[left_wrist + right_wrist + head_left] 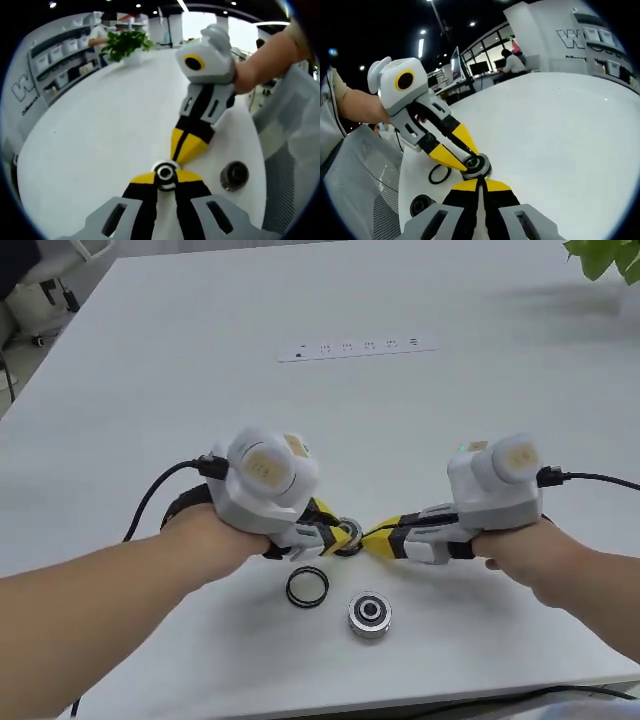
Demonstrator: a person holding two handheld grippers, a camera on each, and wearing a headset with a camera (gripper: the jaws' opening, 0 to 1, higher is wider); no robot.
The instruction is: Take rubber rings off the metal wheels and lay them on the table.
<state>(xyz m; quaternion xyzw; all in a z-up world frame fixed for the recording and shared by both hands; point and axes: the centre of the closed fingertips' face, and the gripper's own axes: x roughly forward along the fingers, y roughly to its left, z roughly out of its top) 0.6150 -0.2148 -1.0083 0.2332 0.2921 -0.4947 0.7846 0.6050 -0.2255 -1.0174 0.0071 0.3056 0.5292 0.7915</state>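
A white table [150,390] runs back to a power strip [357,347] at its far side, and the work sits near the front edge. On the left, the left gripper [334,536] has its jaws closed narrowly on a small metal wheel [349,534], and the right gripper [373,538] meets that wheel's rim with jaws pressed nearly together, though I can't tell if they pinch anything. Nearer me, a loose rubber ring [307,587] lies flat on the table, with a second wheel [369,614] just to its right, not touching it
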